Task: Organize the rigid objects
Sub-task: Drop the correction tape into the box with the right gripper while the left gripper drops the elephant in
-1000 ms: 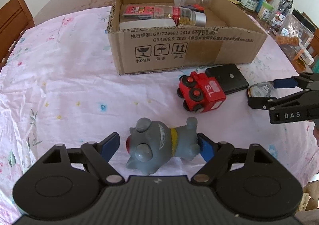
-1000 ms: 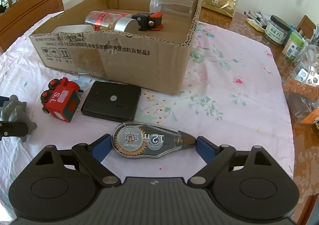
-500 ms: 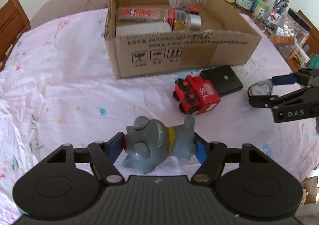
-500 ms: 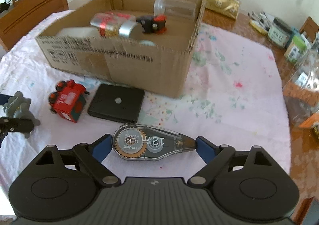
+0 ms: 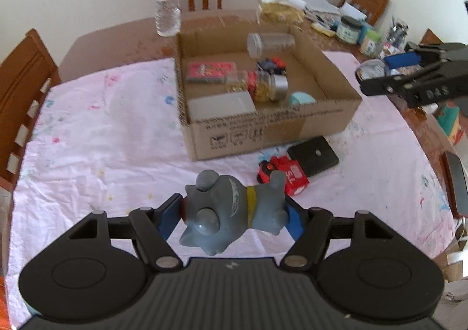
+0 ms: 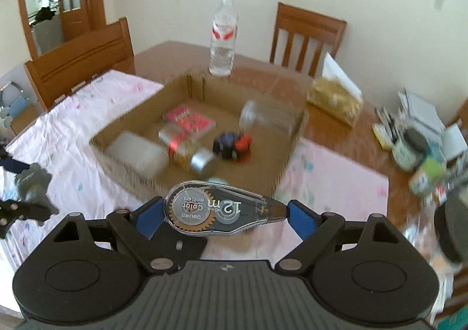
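The left gripper [image 5: 232, 214] has its 2 blue pads clamped on the grey toy figure [image 5: 231, 213], held in the air above the pink tablecloth [image 5: 102, 137] in front of the cardboard box [image 5: 263, 128]. By the box sit a red toy train [image 5: 288, 176] and a black case [image 5: 313, 153]. The right gripper [image 6: 223, 214] pinches the correction tape dispenser [image 6: 222, 211] lengthwise, raised near the box's near edge.

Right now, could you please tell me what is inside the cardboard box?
The cardboard box holds a red packet, a clear jar, a spice bottle, a small toy, a white case and something teal, partly hidden by the front wall.
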A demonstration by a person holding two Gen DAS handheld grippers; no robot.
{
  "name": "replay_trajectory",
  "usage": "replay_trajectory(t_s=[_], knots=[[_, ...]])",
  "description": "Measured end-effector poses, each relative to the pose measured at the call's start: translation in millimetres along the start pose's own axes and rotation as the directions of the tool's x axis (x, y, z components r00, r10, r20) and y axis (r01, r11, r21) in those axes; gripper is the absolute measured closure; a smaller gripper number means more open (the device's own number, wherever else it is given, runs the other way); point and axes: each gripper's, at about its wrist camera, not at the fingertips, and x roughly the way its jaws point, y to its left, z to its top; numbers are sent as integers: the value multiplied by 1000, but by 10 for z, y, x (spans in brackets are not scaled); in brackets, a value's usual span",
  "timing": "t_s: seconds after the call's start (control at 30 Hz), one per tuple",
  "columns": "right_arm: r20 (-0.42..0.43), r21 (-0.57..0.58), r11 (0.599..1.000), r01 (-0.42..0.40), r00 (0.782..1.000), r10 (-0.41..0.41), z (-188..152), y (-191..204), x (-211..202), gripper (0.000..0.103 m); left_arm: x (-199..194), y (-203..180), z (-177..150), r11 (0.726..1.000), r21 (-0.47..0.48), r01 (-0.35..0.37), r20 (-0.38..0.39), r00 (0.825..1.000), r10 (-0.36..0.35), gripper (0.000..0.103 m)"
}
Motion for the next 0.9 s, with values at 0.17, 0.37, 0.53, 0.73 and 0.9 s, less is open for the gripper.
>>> replay_trajectory(t_s=[0.17,0.37,0.53,0.73,0.9], knots=[[2,-60,998,-24,1000,24,225,-4,196,10,-147,68,-12,998,-43,-47,30,998,49,32],[-28,-133,991,-22,999,19,399,24,531,10,-271,101,-50,991,-83,-102,48,993,106,32],[-56,-181,983,12,998,-22,442,1,805,10,-340,106,-70,986,-102,-132,57,989,139,32],[-40,-183,982,48,998,-56,477,-32,935,0,-383,75,-35,984,-98,-146,70,986,153,32],[-36,-98,994,43,998,-47,491,-74,739,0,-381,73,61,987,-83,-136,88,986,144,32]])
